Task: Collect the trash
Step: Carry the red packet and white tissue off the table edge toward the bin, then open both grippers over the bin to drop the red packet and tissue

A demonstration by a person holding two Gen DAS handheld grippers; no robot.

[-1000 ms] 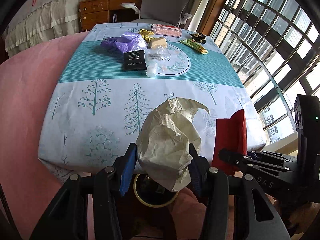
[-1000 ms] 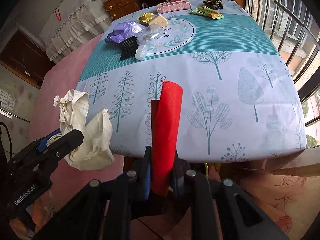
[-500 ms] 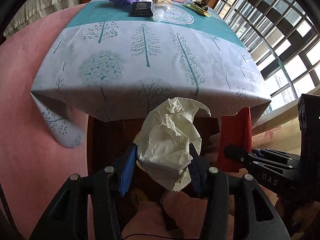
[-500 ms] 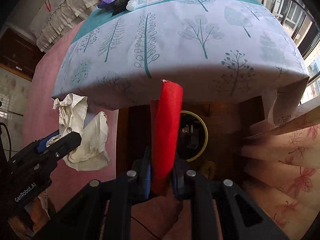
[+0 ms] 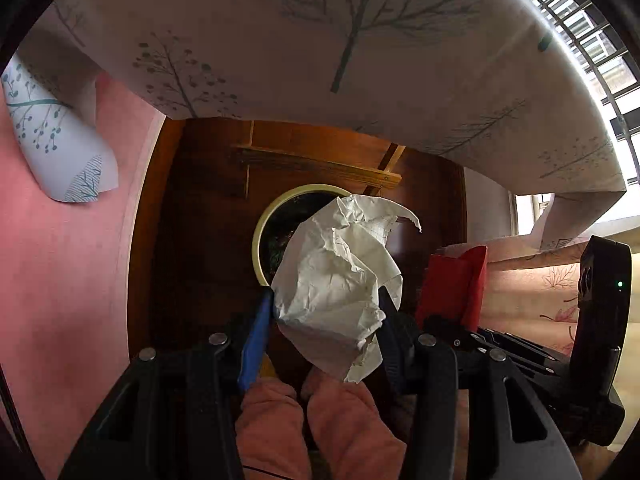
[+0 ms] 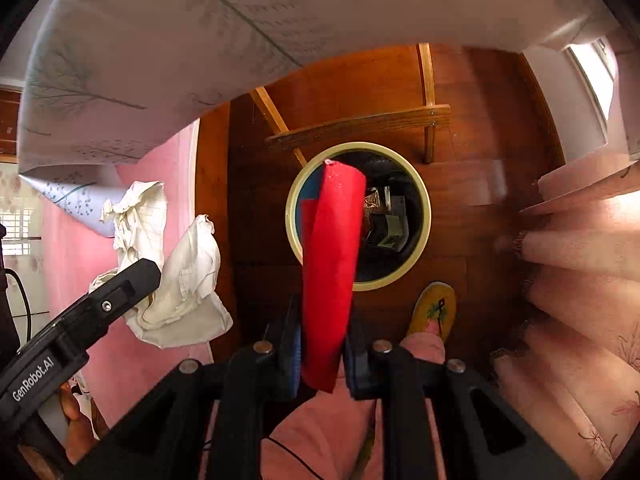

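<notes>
- Progress: two pieces of trash are in hand and neither is dropped yet; the round cream-rimmed waste bin (image 6: 416, 184) on the dark wooden floor (image 6: 472, 216) under the table already holds some wrappers. From this moment alone, release over the bin is what remains; whether more trash waits elsewhere cannot be told.
- Left gripper (image 5: 324, 320): pointing steeply down, jaws part-way apart and clamped on a crumpled off-white sheet of paper (image 5: 340, 280), which hangs over the bin's near rim.
- Right gripper (image 6: 322, 344): pointing steeply down, jaws narrow, pinching a folded red paper sleeve (image 6: 332, 248) whose upper end overlaps the bin's mouth.
- Surroundings: tree-printed tablecloth (image 5: 360, 60) overhanging the table edge above; person's pink-trousered knees (image 5: 320, 432) below both grippers.
</notes>
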